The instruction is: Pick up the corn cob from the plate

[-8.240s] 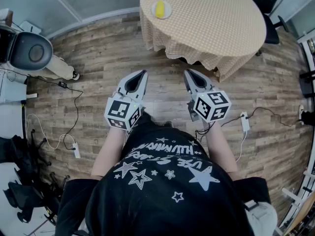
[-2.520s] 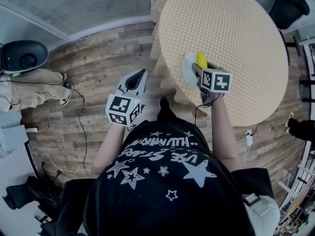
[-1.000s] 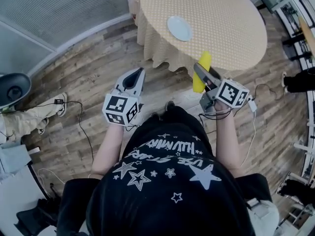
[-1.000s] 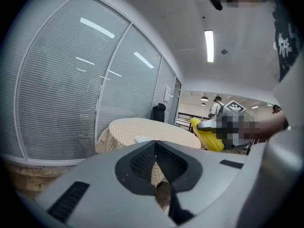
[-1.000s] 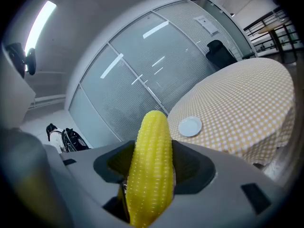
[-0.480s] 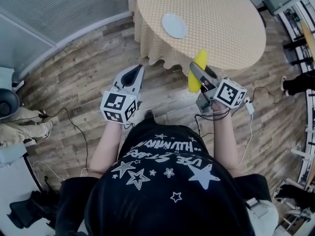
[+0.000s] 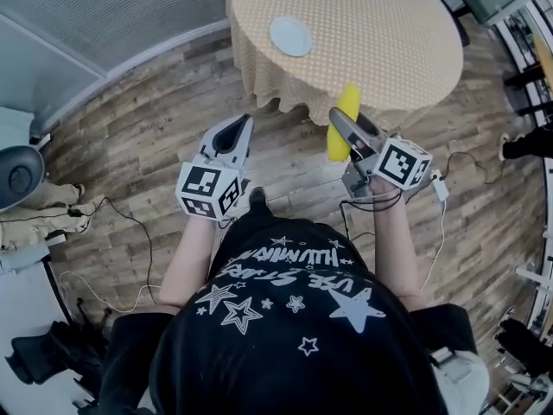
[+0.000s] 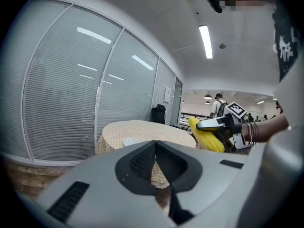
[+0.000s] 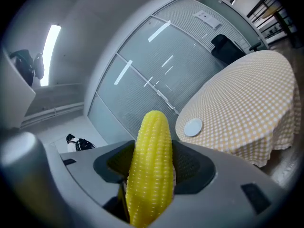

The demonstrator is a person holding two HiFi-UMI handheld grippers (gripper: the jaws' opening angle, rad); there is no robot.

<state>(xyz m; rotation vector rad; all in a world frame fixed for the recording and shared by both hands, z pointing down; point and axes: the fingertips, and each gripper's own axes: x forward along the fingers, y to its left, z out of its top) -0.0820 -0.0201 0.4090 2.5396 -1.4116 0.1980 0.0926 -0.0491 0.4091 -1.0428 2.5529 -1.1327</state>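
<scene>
Corn cob off plate, clamped in right gripper, centre-right of head view, over wooden floor, clear of desk. Right gripper view: jaws pressed on both flanks of cob, tip poking up. Plate bare, upper centre, on desk. Left gripper pinched closed, nothing in it, centre-left. Pick-up looks done; only holding grip remains.

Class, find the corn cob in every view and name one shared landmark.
Head view: corn cob just right of centre.
Left gripper view: corn cob right of centre.
Right gripper view: corn cob bottom centre, between the jaws.
Shared landmark: white plate.
</scene>
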